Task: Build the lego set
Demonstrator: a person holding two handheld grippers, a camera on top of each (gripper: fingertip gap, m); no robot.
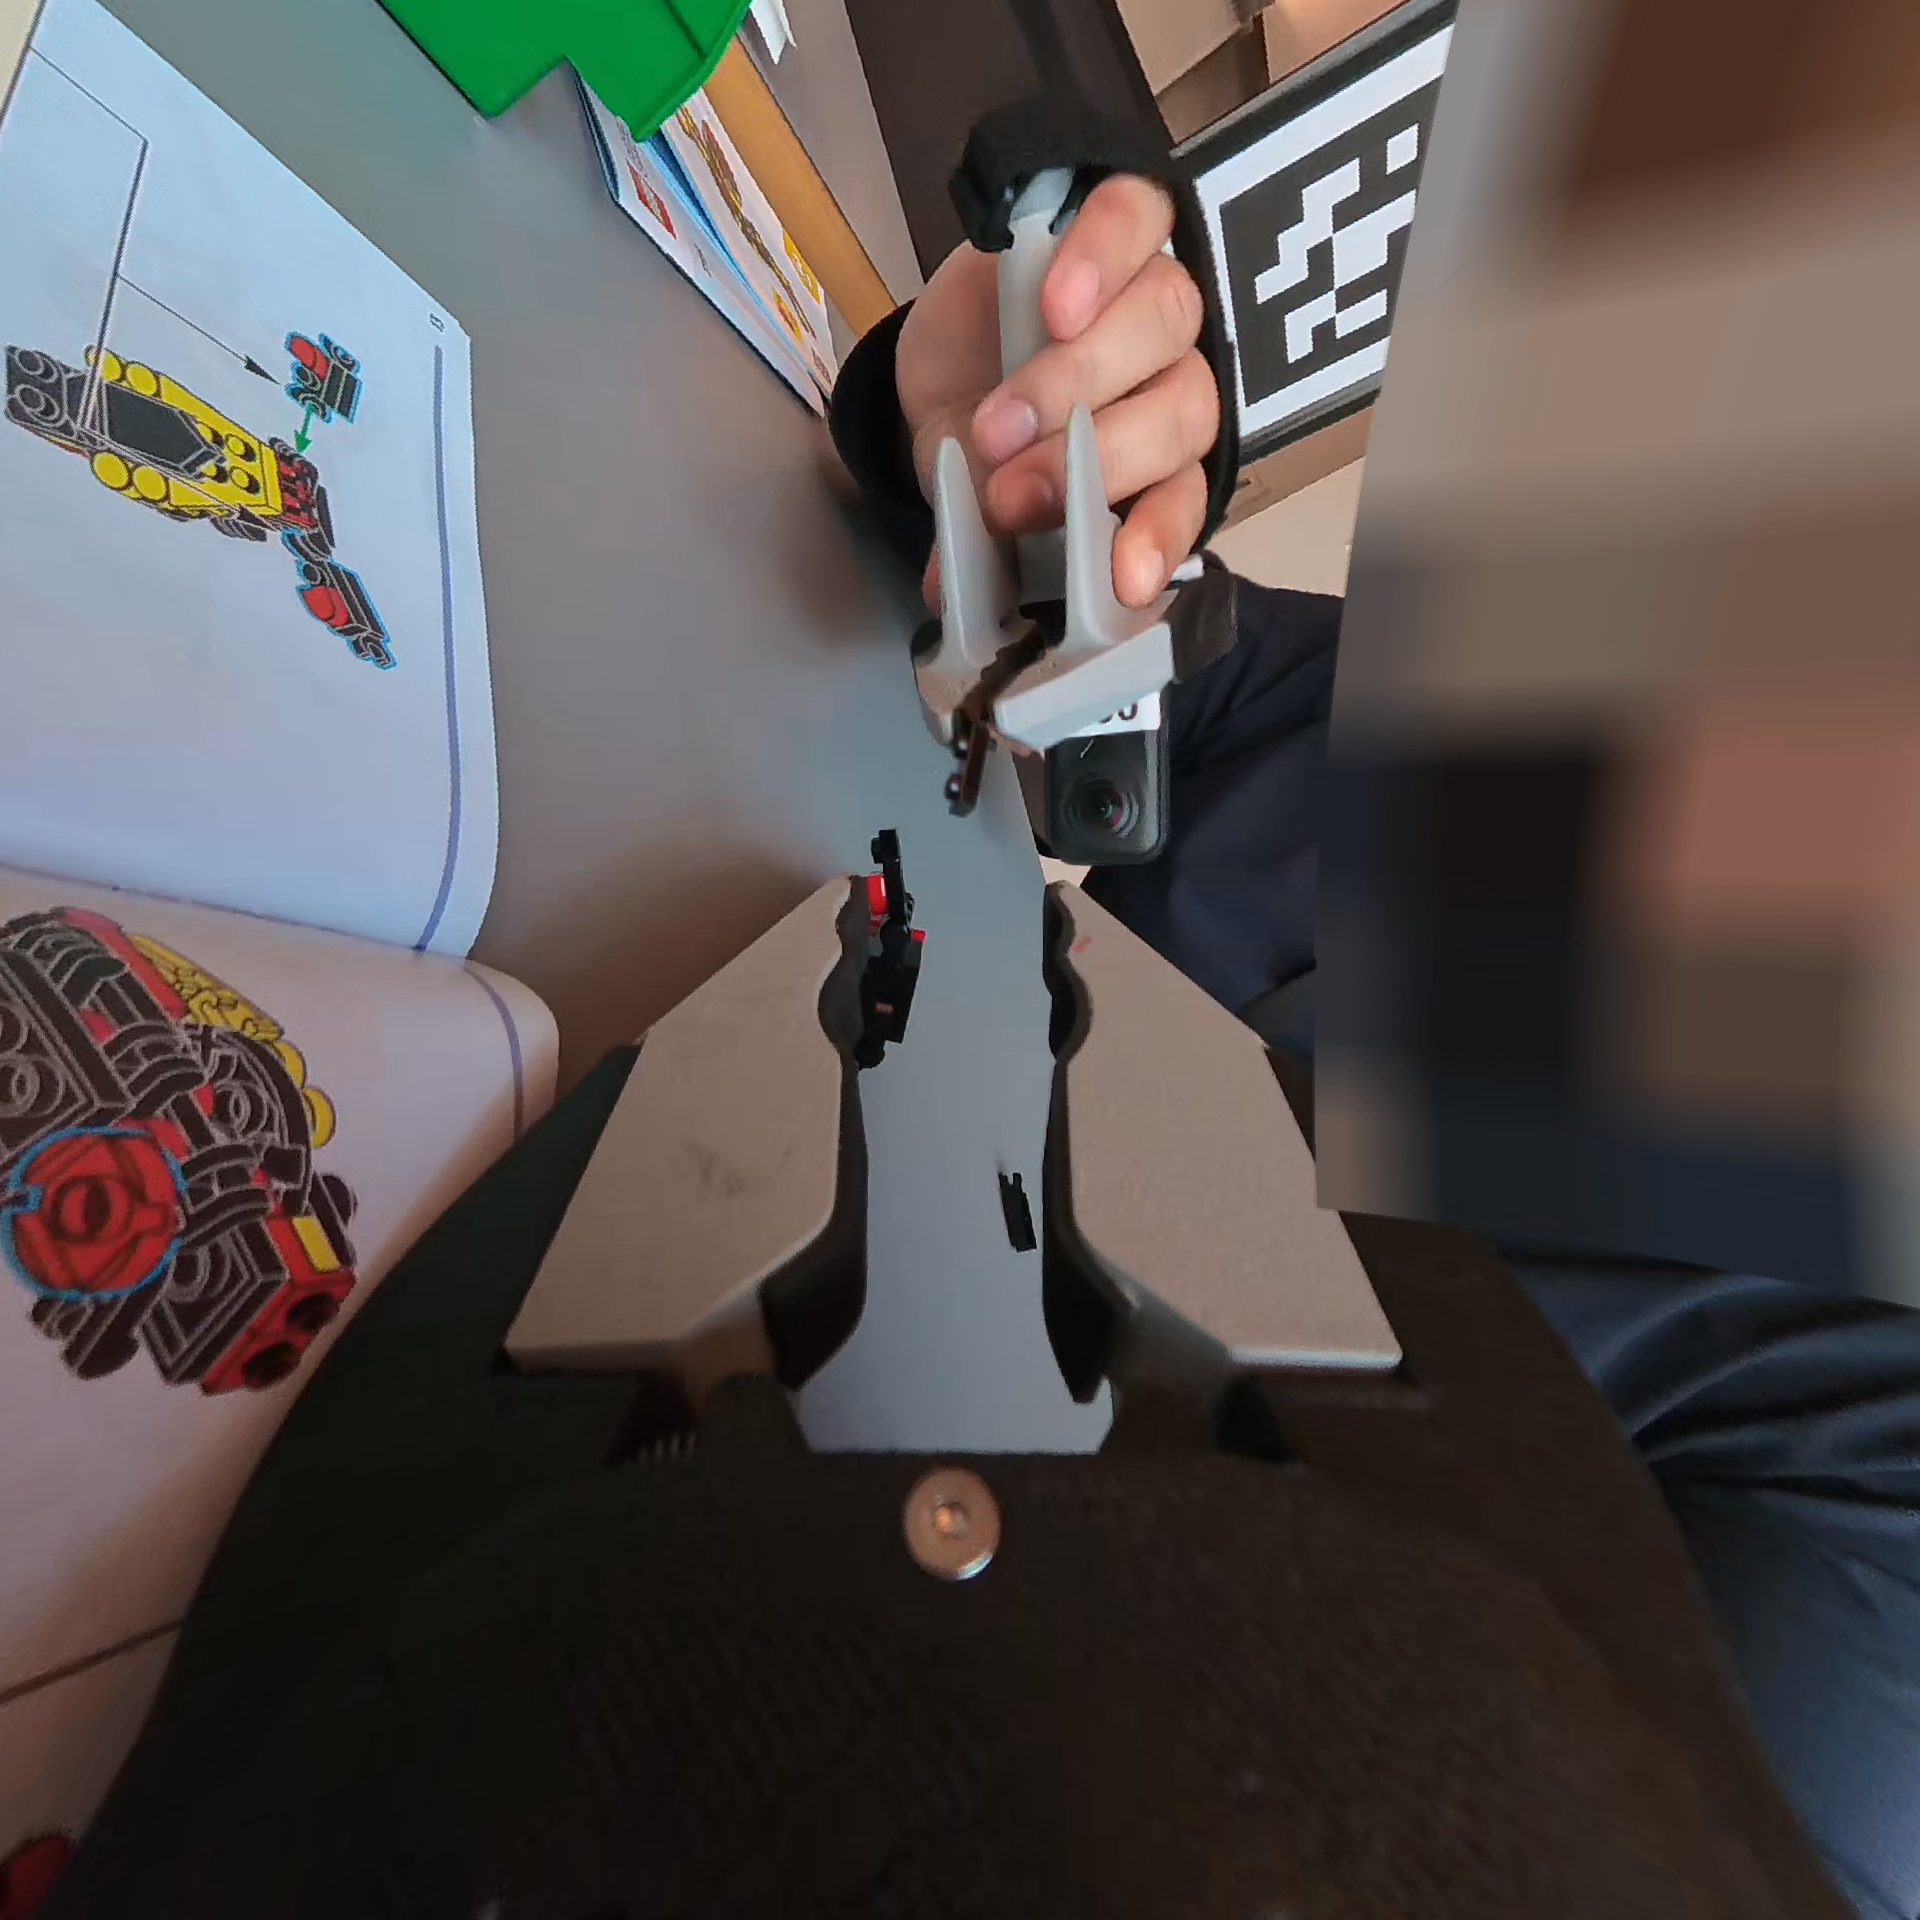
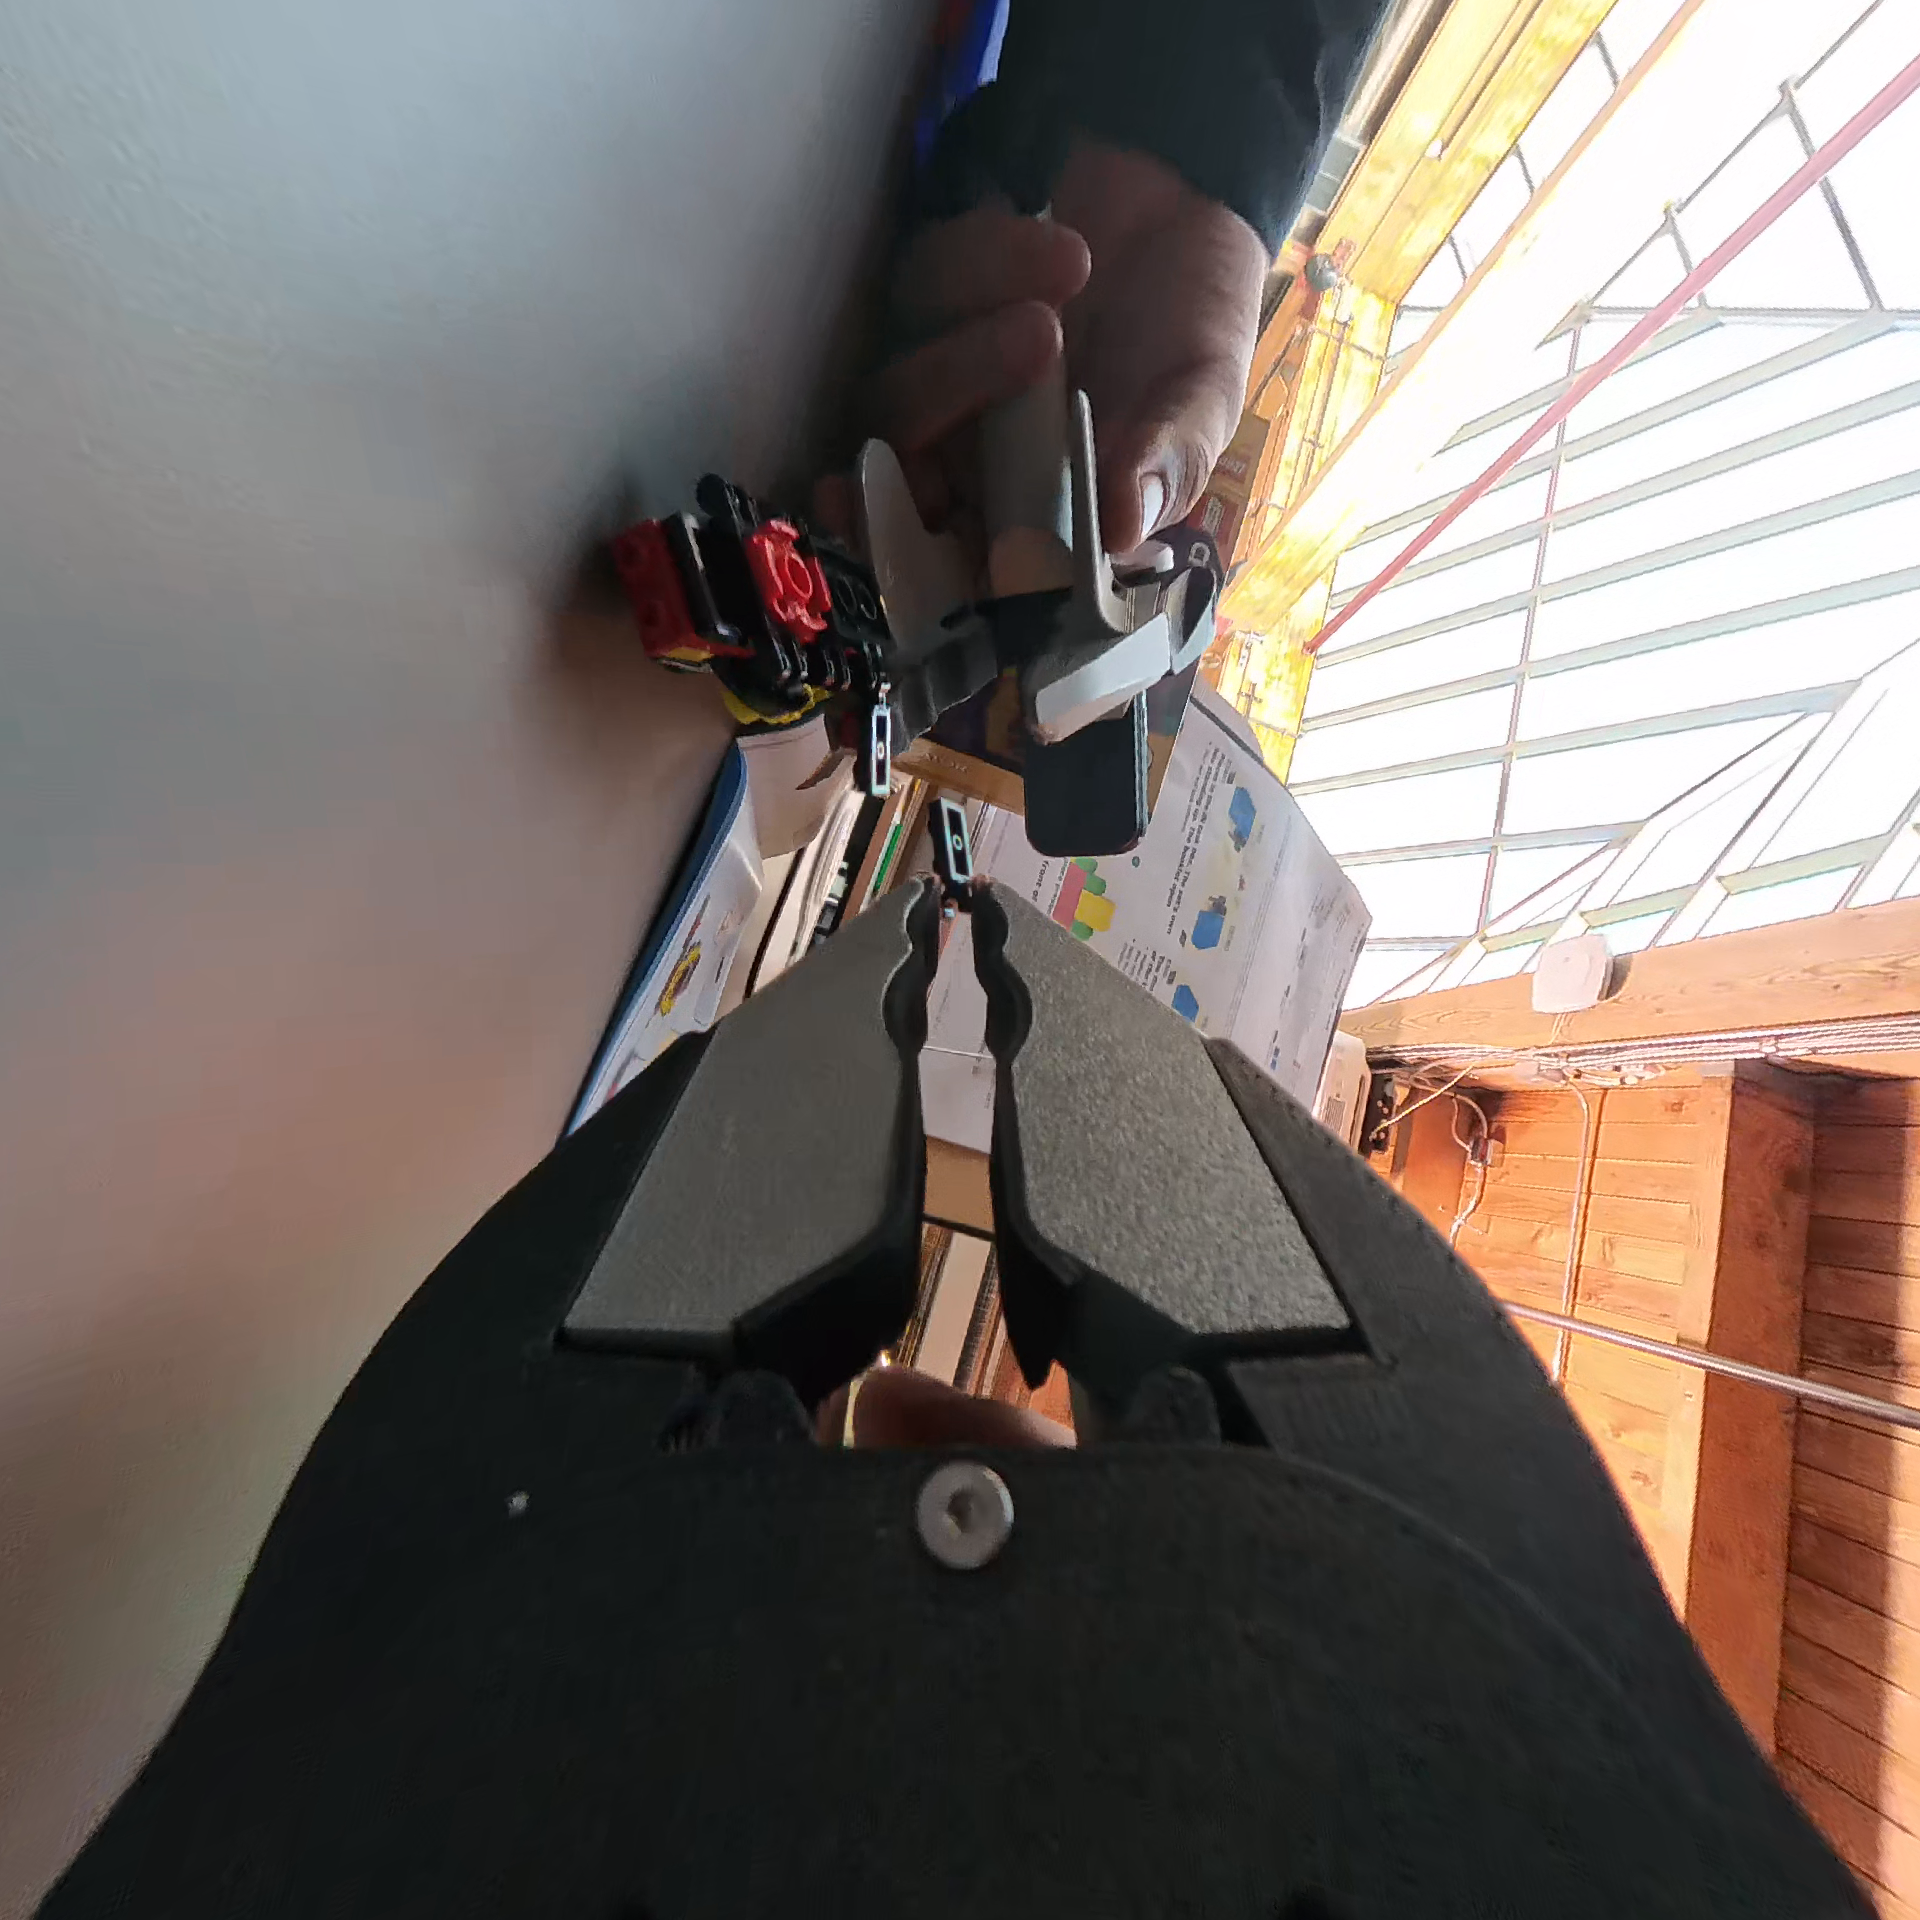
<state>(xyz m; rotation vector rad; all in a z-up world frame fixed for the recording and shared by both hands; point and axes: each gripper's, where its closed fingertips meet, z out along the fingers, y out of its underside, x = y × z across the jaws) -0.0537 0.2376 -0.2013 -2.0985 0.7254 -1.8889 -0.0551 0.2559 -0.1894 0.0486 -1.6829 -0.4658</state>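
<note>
Black piece in right hand-held gripper

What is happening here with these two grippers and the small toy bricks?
A person is building a brick model, with a handheld gripper in each hand. The right gripper is shut on a small black piece and holds it close to the black, red and yellow model on the grey table. The left gripper is open, with one finger beside the model. An open instruction booklet lies nearby.
</note>
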